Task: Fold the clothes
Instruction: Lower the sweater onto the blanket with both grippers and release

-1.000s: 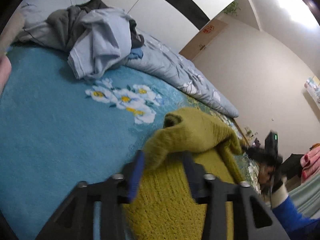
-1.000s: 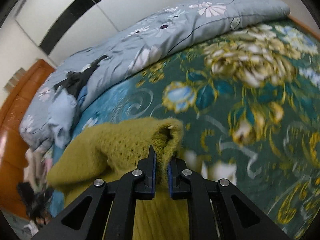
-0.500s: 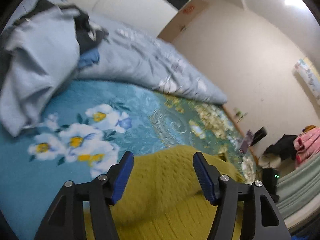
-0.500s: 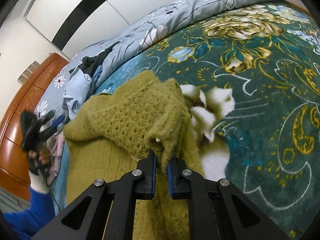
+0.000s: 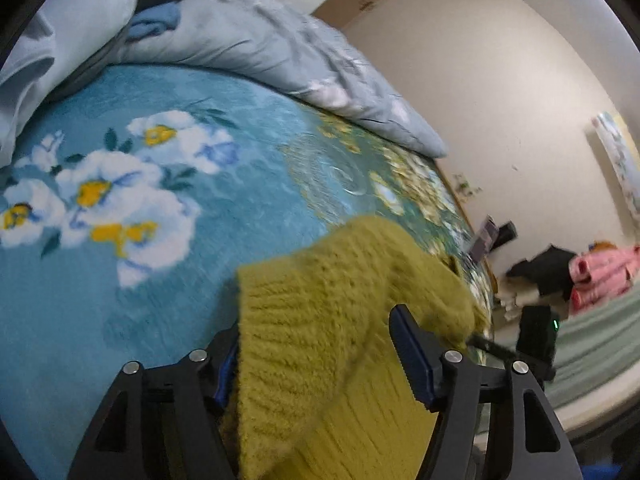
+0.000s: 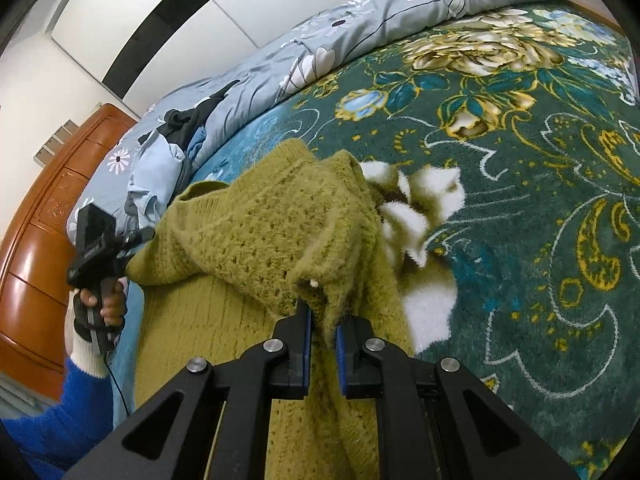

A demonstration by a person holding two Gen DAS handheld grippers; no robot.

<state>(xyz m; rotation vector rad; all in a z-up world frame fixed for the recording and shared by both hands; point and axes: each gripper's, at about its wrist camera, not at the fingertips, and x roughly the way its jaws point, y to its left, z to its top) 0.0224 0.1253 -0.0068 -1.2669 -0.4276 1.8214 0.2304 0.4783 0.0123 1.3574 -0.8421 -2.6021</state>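
Your right gripper (image 6: 322, 330) pinches the olive sweater (image 6: 256, 236) by its edge to carry the fold, while your left gripper (image 5: 316, 348) gapes wide around another part.

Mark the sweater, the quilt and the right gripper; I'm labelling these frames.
green sweater (image 6: 256, 220), right wrist view, folded knit panel.
grey floral quilt (image 6: 360, 28), right wrist view, upper surface.
right gripper (image 6: 322, 320), right wrist view, between the fingertips.

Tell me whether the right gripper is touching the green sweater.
Touching. The right wrist view shows the right gripper with its blue pads pinched on a fold of the green sweater, the knit squeezed between them.
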